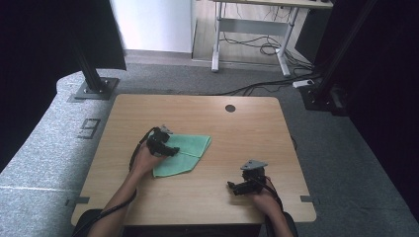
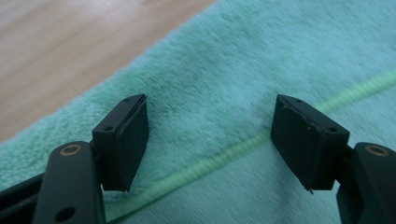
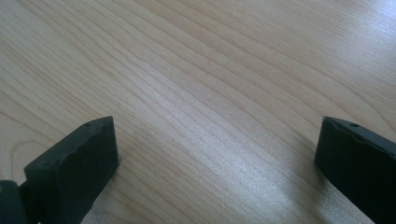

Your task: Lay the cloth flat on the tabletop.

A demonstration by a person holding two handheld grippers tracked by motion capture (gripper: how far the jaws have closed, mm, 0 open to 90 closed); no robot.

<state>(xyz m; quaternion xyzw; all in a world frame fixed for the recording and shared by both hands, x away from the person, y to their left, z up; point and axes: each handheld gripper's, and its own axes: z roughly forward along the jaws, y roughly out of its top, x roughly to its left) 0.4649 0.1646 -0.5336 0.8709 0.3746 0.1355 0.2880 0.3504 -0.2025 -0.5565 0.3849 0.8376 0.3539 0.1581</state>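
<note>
A folded green cloth (image 1: pixel 184 153) lies on the wooden table (image 1: pixel 237 128), left of centre. My left gripper (image 1: pixel 165 146) hovers over the cloth's left part. In the left gripper view its jaws stand apart just above the green cloth (image 2: pixel 224 70), straddling a stitched hem (image 2: pixel 205 165), and nothing is pinched between them. My right gripper (image 1: pixel 237 186) rests near the table's front right, well away from the cloth. Its jaws are spread wide over bare wood (image 3: pixel 210 93) in the right gripper view, my right gripper (image 3: pixel 217 158) holding nothing.
A round cable hole (image 1: pixel 230 108) sits near the table's far edge. Beyond the table stand a black post on a base plate (image 1: pixel 94 81) and a desk frame with cables (image 1: pixel 257 44) on the grey floor.
</note>
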